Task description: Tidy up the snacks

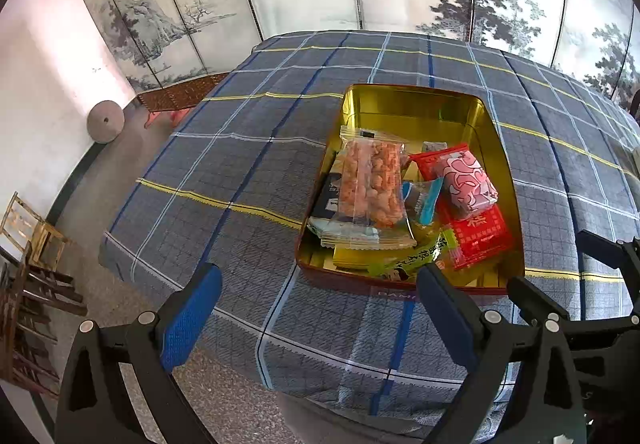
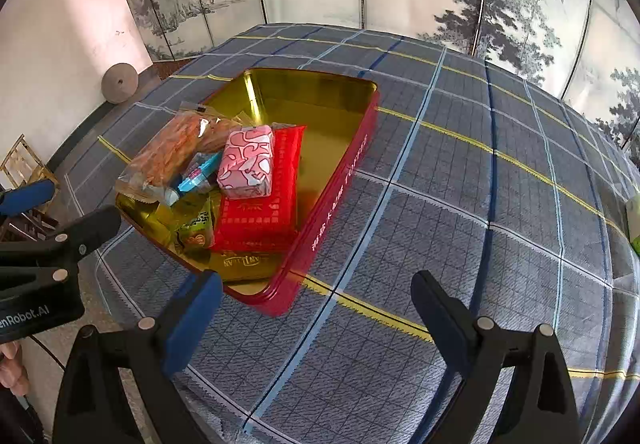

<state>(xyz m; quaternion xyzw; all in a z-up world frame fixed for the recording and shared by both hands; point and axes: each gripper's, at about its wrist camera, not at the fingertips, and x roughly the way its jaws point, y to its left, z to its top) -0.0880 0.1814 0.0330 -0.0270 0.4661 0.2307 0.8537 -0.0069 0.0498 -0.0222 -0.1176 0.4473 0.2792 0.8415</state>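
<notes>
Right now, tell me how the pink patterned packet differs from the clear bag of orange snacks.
The pink patterned packet is opaque and blocky; the clear bag of orange snacks is see-through, flatter and longer. The pink packet sits on a red packet; the clear bag lies on other wrappers toward the tin's left side. Both lie inside the gold-lined tin, untouched by either gripper.

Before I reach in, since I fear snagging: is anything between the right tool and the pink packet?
Nothing visible: only bare cloth and the tin's low rim lie between the right tool and the pink packet on top.
</notes>
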